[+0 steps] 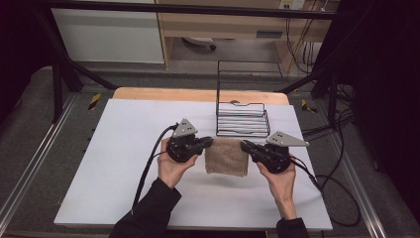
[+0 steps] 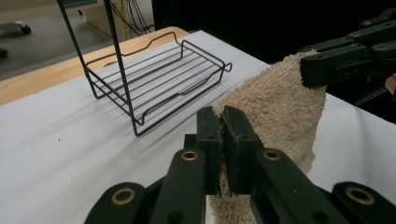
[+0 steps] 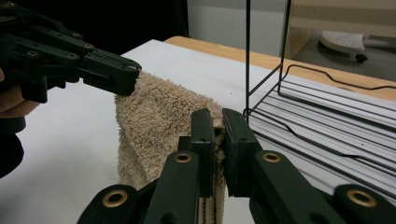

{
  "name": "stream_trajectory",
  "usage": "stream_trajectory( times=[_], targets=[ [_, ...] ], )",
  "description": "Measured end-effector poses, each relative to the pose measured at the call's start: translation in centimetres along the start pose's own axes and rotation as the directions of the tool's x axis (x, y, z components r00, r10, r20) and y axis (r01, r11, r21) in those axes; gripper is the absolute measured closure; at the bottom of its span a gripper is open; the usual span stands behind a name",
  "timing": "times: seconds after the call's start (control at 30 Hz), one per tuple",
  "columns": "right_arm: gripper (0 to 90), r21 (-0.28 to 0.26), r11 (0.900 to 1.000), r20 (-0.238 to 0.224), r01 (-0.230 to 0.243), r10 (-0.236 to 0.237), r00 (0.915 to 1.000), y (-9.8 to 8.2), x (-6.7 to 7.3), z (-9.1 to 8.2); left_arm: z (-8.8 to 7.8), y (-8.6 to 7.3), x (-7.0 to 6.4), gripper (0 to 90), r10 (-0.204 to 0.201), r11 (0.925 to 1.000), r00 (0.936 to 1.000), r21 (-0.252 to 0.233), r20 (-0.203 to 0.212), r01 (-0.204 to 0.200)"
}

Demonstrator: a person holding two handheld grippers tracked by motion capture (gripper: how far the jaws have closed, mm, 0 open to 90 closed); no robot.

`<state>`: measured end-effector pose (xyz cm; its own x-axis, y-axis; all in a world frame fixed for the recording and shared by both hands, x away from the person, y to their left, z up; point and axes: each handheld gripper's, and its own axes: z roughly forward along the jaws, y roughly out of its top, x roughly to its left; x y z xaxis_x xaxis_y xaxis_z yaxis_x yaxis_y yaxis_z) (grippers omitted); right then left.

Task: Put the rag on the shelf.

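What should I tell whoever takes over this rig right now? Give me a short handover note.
Left tongs: shut on the towel's left top corner.
Right tongs: shut on its right top corner.
Towel: beige, folded, hanging between both tongs above the white table, just in front of the black wire rack.
Done: towel gripped and lifted.
Left: probably carry it to the rack and release; the rack holds nothing yet.
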<state>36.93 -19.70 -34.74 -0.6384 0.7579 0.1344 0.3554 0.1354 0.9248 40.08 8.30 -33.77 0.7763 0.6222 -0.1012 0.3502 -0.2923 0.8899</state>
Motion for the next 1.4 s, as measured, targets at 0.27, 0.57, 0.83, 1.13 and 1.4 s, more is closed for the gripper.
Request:
stream_trajectory(
  times=[0.27, 0.57, 0.83, 1.13, 1.4],
  targets=[
    [84.2, -0.032, 0.999, 0.013, 0.007, -0.007, 0.9999, 0.9, -0.2, -0.4, 0.1, 1.1, 0.2, 85.4, -0.006, 0.9996, 1.0, -0.029, -0.004, 0.006],
    [84.2, -0.063, 0.998, 0.041, 0.027, -0.024, 0.9989, 2.6, -0.6, -0.8, 0.1, 2.7, 0.3, 85.4, -0.005, 0.998, 1.0, -0.063, 0.001, 0.005],
    [84.2, -0.089, 0.995, 0.061, 0.045, -0.04, 0.9973, 4.0, -0.8, -1.2, 0.0, 4.2, 0.4, 85.4, -0.002, 0.9952, 1.0, -0.098, -0.001, 0.002],
    [84.2, -0.115, 0.991, 0.079, 0.068, -0.059, 0.9952, 5.2, -1.1, -1.7, 0.1, 5.4, 0.3, 85.4, 0.002, 0.9914, 1.0, -0.131, -0.002, -0.002],
    [84.2, -0.145, 0.986, 0.093, 0.079, -0.066, 0.9934, 6.6, -1.4, -2.2, 0.0, 6.9, 0.4, 85.5, 0.002, 0.9811, 1.0, -0.193, -0.004, -0.003]
  ],
)
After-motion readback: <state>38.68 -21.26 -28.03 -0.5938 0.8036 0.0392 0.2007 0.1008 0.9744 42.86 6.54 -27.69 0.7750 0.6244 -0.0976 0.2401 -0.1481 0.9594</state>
